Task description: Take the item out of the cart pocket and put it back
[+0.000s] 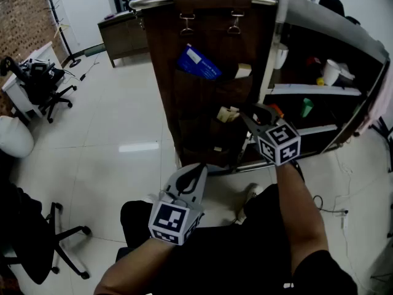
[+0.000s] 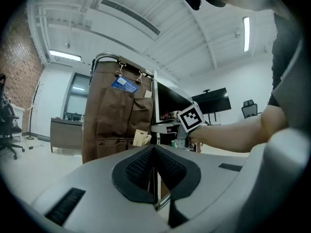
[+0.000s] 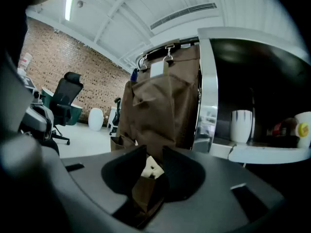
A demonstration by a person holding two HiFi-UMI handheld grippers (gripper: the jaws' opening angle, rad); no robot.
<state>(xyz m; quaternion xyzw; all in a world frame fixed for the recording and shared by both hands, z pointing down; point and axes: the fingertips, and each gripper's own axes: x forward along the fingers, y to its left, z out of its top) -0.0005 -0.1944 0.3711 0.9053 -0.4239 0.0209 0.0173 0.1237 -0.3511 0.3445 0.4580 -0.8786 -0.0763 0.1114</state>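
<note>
A brown fabric pocket panel (image 1: 202, 103) hangs on the side of the cart (image 1: 319, 17). A small cream item (image 1: 227, 114) (image 2: 141, 138) sticks up out of a lower pocket. My right gripper (image 1: 245, 117) (image 2: 181, 140) points level at it from the right. In the right gripper view (image 3: 154, 152) the jaws stand apart and the cream item (image 3: 153, 168) and its pocket show in the gap; the pads do not visibly press on it. My left gripper (image 1: 199, 168) (image 2: 154, 149) hangs back, lower and to the left, shut and empty.
A blue packet (image 1: 198, 63) and a beige piece (image 1: 243, 70) fill the upper pockets. The cart shelves hold a white cup (image 1: 331, 71) (image 3: 241, 125) and a green thing (image 1: 306, 107). Office chairs (image 1: 46, 88) (image 1: 37, 238) stand on the left.
</note>
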